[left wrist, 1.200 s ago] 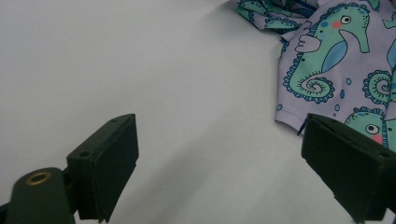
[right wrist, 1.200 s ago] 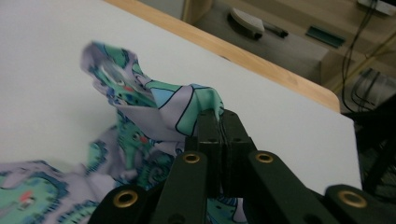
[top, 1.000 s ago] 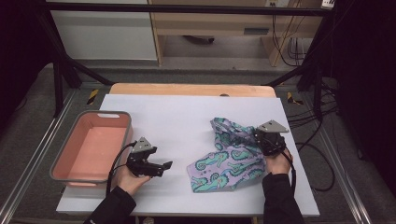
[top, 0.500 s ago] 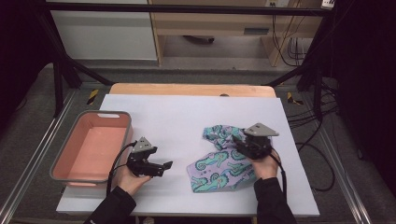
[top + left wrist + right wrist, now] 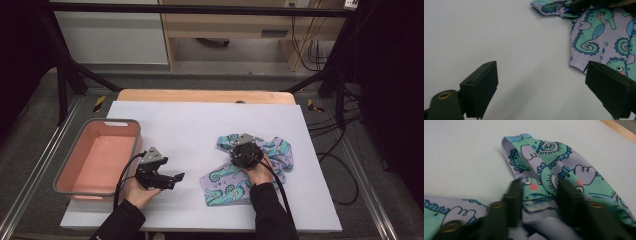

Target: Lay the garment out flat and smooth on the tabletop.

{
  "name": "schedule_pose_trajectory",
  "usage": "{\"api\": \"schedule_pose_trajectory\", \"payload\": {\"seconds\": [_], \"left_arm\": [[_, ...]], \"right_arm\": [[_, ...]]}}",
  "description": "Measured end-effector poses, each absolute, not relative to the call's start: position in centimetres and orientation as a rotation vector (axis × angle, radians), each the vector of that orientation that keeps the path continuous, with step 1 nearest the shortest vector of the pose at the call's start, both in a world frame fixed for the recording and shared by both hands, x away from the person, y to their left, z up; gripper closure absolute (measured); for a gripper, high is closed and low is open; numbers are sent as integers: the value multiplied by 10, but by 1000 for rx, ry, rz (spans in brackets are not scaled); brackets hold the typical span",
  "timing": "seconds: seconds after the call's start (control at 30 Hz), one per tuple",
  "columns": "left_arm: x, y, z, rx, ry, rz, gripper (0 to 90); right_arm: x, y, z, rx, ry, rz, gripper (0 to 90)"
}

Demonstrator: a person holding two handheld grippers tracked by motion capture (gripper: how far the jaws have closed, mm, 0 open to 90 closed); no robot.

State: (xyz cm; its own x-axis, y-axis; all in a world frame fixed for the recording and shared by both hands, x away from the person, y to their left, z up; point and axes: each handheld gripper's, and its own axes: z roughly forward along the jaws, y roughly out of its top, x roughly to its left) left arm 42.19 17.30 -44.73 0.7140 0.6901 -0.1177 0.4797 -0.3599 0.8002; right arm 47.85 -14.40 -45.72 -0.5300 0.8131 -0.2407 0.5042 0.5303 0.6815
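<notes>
High view tells me the main change: my right gripper (image 5: pixel 241 150) has moved from the far right edge of the cloth (image 5: pixel 235 185) toward the middle of the desk (image 5: pixel 190 125) within one second, and the upper part of the cloth came with it. The fabric, which was more spread out to the right, is now bunched and folded over itself under this gripper.

From the right gripper view, the jaws are closed on a fold of the cloth (image 5: pixel 544 195); a seam with a hem sits pinched between them, and a loose loop of the seahorse print lies just ahead of the jaws. The picture is blurred there, so I judge the gripper is in motion.

My left gripper (image 5: pixel 172 178) has not moved in this time. It rests low over the bare desk, and in the left gripper view its jaws stand wide open with nothing between them. The near corner of the cloth (image 5: pixel 599 42) lies ahead of them and to the side of the right jaw, near but not touching.

I judge this as a fold in progress: one edge is being carried across the cloth toward the left. The lower part lies flat on the desk in front of my right hand (image 5: pixel 260 172). The pink tub (image 5: pixel 127 131) stands behind the left gripper, apart from the cloth, so putting away is probably a later step.
</notes>
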Motion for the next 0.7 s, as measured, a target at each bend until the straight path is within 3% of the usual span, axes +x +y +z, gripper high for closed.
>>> {"api": "schedule_pose_trajectory", "payload": {"seconds": [0.07, 0.1, 0.4, 0.47, 0.5, 0.53, 0.63, 0.7], "left_arm": [[422, 173, -447, 2027, 890, 299, 106], [422, 173, -447, 2027, 891, 299, 105], [422, 173, -448, 2028, 894, 298, 106], [422, 173, -448, 2031, 894, 296, 106], [422, 173, -448, 2031, 893, 298, 105], [422, 173, -448, 2031, 892, 297, 105], [423, 173, -448, 2028, 893, 294, 106], [423, 173, -449, 2029, 896, 294, 106]], "right_arm": [[479, -148, -456, 1060, 2236, 742, 839], [479, -150, -454, 1063, 2221, 742, 866], [480, -182, -422, 1094, 1940, 818, 883], [488, -186, -426, 1125, 1935, 798, 830], [494, -188, -431, 1157, 1944, 767, 682], [494, -188, -431, 1157, 1944, 767, 682], [492, -190, -431, 1203, 1943, 860, 509], [487, -184, -427, 1194, 1981, 921, 468]]}}
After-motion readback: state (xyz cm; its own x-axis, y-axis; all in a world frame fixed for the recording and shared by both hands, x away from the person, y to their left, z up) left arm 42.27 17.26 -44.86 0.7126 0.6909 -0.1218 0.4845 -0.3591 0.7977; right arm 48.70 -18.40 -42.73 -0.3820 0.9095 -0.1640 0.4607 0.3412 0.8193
